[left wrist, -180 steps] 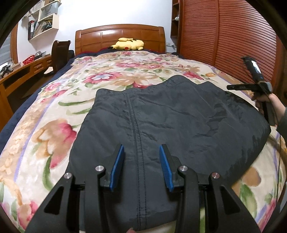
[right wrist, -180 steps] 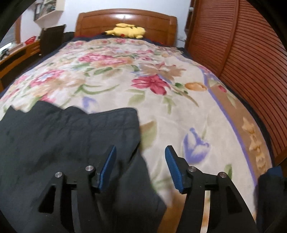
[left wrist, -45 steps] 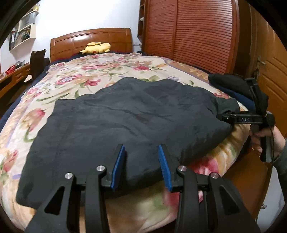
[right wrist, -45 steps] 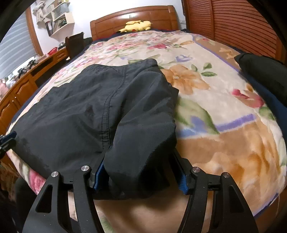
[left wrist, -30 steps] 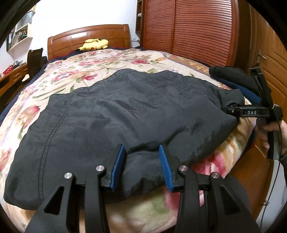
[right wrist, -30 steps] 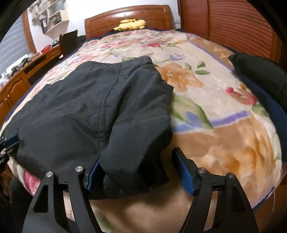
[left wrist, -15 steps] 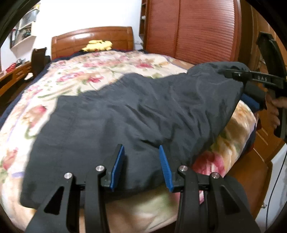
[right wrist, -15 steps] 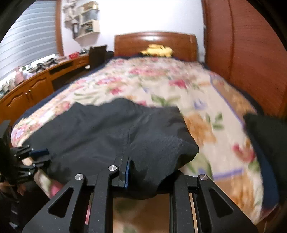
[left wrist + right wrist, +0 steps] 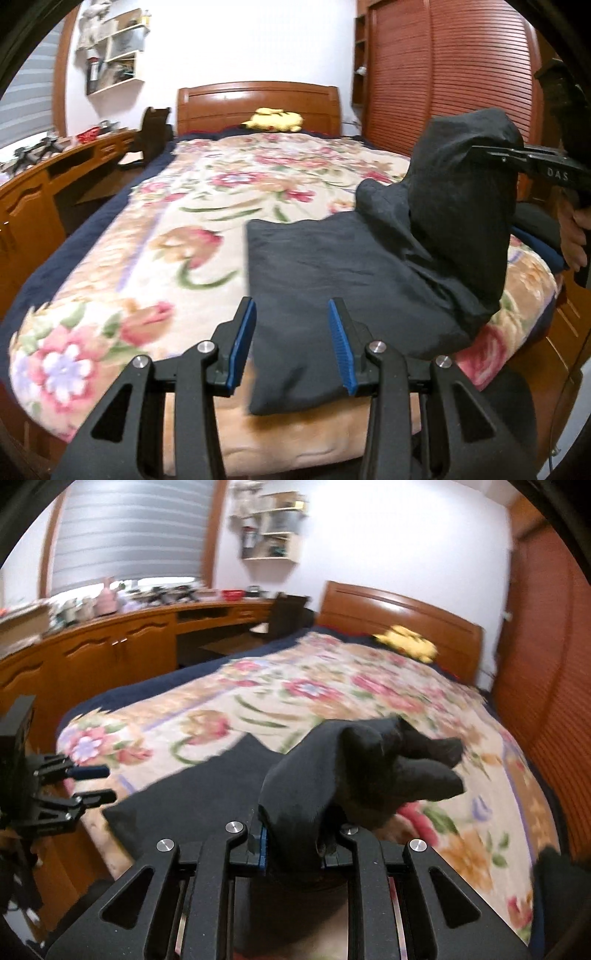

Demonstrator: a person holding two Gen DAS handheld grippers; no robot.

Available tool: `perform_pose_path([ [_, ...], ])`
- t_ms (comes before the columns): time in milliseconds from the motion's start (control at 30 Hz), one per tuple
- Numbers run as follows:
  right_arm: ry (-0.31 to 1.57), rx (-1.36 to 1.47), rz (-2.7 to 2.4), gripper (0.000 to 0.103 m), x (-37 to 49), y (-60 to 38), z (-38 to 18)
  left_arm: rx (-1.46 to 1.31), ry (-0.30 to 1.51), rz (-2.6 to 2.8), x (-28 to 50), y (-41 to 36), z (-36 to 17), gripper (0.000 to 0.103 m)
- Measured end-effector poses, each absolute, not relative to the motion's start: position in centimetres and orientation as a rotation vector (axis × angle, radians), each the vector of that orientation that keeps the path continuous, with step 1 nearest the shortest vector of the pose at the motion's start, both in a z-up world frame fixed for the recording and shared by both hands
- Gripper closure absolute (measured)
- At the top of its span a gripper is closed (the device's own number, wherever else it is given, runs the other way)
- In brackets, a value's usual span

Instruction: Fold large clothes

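A large dark garment lies across the foot of the floral bed. My right gripper is shut on one end of it. That end is bunched in the jaws and raised above the bed, with loose folds sticking out past the fingers. The left wrist view shows the right gripper high at the right, cloth draping down from it. My left gripper hovers at the garment's near left corner with its jaws apart. In the right wrist view the left gripper has nothing between its fingers.
A yellow plush toy rests by the wooden headboard. Slatted wardrobe doors line the right side. A long desk and a chair stand on the left. Another dark pile sits at the bed's right edge.
The right gripper has shut on the garment's end and raised it off the bed. The left gripper has swung to the garment's left corner, its jaws no wider or narrower.
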State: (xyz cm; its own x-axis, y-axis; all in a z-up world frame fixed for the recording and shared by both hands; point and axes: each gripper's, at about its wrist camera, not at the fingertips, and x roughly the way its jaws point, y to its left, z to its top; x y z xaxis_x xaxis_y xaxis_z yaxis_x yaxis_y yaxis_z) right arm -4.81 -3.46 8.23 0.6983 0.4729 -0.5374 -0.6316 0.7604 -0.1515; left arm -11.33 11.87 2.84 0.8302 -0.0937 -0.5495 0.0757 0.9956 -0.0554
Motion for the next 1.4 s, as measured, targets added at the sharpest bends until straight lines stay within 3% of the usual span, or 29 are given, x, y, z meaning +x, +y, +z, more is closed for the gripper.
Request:
perform_pose_path([
  [333, 0.522, -0.464, 0.811, 0.088, -7.3, 9.4, 4.8, -0.06, 0.58, 0.024, -14.4, 18.7, 1.9, 0.064],
  [567, 0.66, -0.479, 0.87, 0.085, -7.0, 12.9, -0.1, -0.066, 0.609, 0.046, -15.0, 20.1, 0.5, 0.064],
  [667, 0.692, -0.412, 0.89, 0.065, -6.7, 12.5, 0.3, -0.06, 0.612, 0.041, -14.9, 19.7, 0.4, 0.064],
  [700, 0.703, -0.377, 0.908, 0.047, -6.7, 12.3, 0.9, -0.059, 0.611, 0.039, -14.9, 19.6, 0.4, 0.064],
  [733, 0.698, -0.345, 0.921, 0.041, -6.8, 11.9, 1.9, -0.057, 0.609, 0.036, -14.9, 19.4, 0.5, 0.064],
  [1000, 0.543, -0.331, 0.801, 0.039, -6.8, 7.5, 6.7, -0.04, 0.584, 0.003, -15.3, 17.5, 1.1, 0.064],
  [1400, 0.761, -0.369, 0.764, 0.042, -3.7, 7.1, -2.3, -0.017, 0.606, -0.032, -15.2, 15.3, -0.3, 0.064],
])
